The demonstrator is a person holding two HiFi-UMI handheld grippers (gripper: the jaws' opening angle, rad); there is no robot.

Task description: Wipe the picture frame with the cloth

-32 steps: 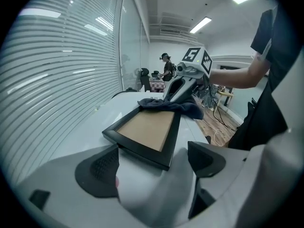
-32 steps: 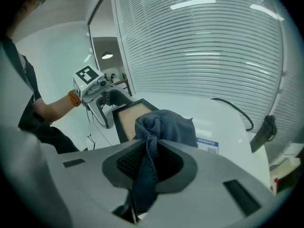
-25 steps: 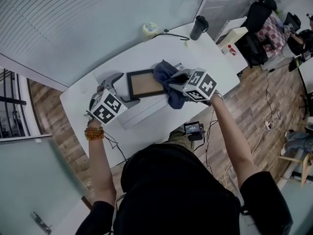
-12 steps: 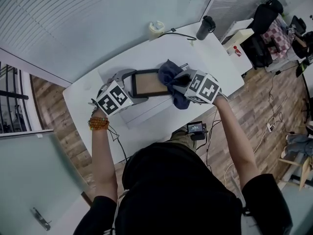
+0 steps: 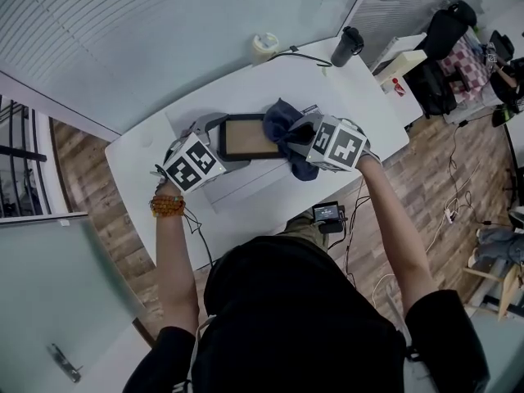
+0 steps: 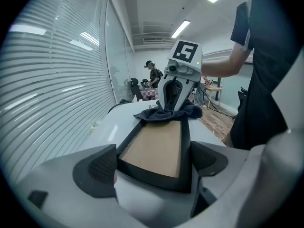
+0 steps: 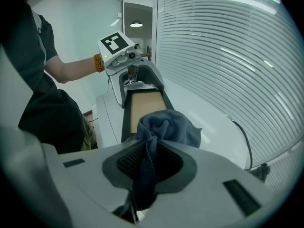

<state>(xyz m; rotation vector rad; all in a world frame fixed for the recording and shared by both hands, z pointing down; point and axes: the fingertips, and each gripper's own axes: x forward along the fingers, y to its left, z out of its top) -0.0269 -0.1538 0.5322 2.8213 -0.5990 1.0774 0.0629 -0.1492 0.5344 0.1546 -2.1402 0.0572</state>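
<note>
Both of the person's bare forearms reach forward over the white table (image 5: 155, 178), and both grippers tip downward towards the picture frame (image 5: 246, 137). A string of orange beads (image 5: 166, 205) circles the left wrist.

The left gripper (image 5: 214, 146) comes in at the frame's left end. In its own view the two pads sit against the frame's long outer edges, so it is clamped on that end, with the brown panel running away between the jaws. The right gripper (image 5: 299, 133) stands at the frame's opposite end, its jaws clenched on a fold of the dark blue cloth (image 5: 282, 125). The rest of the cloth bunches out past the jaws and lies over the frame's right end, spilling off its near corner.

The frame lies flat, face up, on a low white box (image 5: 246, 182) that rests on the table.

Beyond the frame, at the table's far corner, stands a dark lidded cup (image 5: 348, 46); its contents cannot be seen. A pale round tub or roll (image 5: 264, 45) sits to the left of it, too small to tell which. Nearer the person than the frame, a small black device (image 5: 327, 214) sits at the table's edge.
</note>
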